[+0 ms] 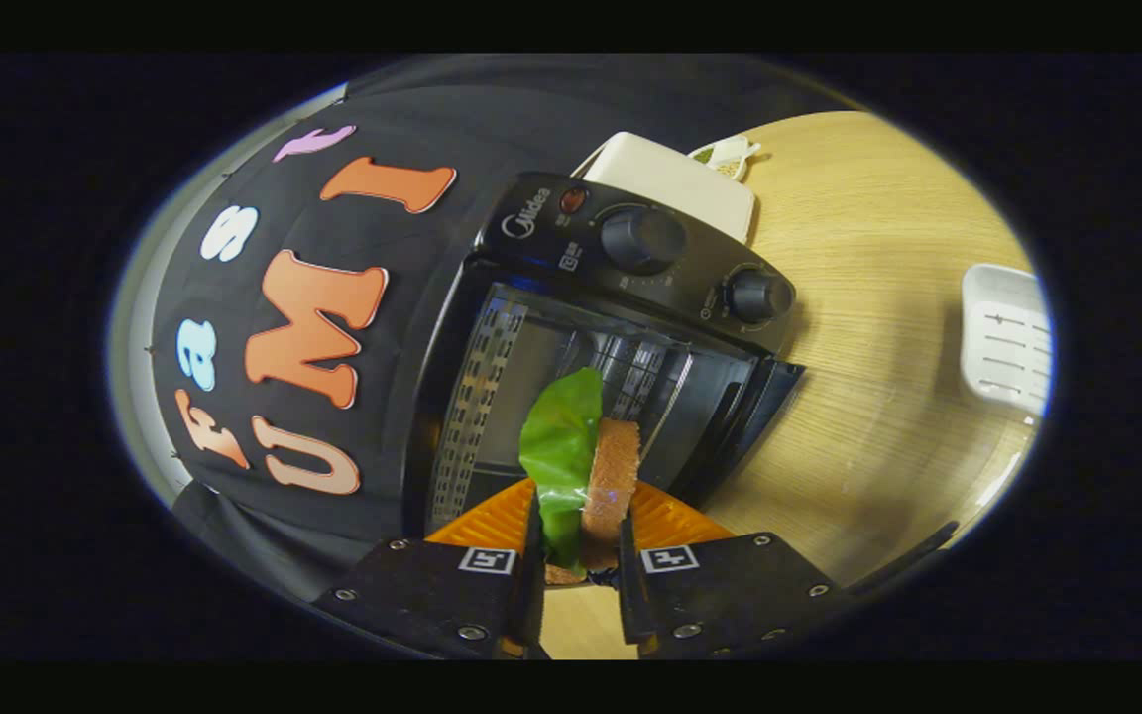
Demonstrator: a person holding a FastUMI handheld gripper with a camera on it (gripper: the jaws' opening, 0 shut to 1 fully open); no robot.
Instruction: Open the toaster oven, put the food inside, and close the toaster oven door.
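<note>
Step in hand: I judged I was on the middle step, carrying the food in; the black toaster oven with two round knobs (621, 327) stood open, its chamber bare to my view.
Food: a sandwich of brown bread slices with a green lettuce leaf (581, 466) stood on edge, just ahead of the oven's mouth and not yet inside it.
Fingers: my gripper (579, 580) had its fingers pinching the sandwich from both sides at its lower end, the leaf towards one finger and the bread towards the other.
Pose: I held the gripper rolled over relative to the oven, so the oven looked tipped on its side, and pointed nearly straight at its opening.
Oven door: the dropped door (759, 416) hung at the oven's lower edge; I could not tell how far it was down.
Next move: I reckoned it called for easing forward into the chamber, levelling, then letting go.
Beside the oven: a cream rectangular box (680, 183) stood just behind it on the pale wooden tabletop (868, 327), and a white slotted plastic tray (1007, 342) lay well apart from it.
</note>
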